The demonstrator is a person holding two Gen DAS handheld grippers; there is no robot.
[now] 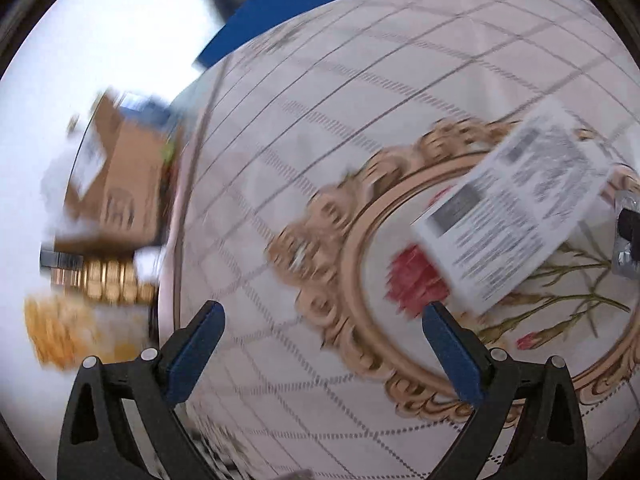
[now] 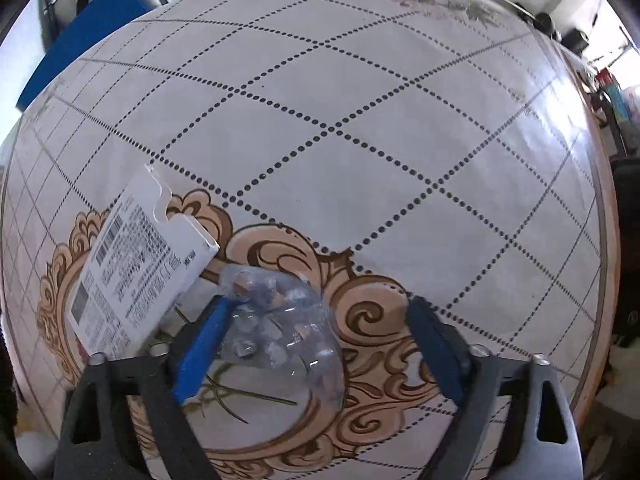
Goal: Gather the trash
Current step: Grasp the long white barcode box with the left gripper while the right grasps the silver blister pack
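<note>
A white printed carton [image 2: 132,276] lies on the patterned tablecloth [image 2: 360,120], left of my right gripper [image 2: 320,344]. A crumpled clear plastic wrapper [image 2: 280,328] lies between the right gripper's open blue fingers, close to the left finger [image 2: 200,352]. My left gripper [image 1: 324,356] is open and empty above the cloth. The carton [image 1: 516,216] sits ahead and to the right of it. The left wrist view is blurred by motion.
A brown cardboard box [image 1: 116,184] and yellow items [image 1: 60,328] lie past the table's left edge. A blue board [image 2: 84,36] stands behind the table. Dark clutter [image 2: 580,36] sits beyond the far right edge.
</note>
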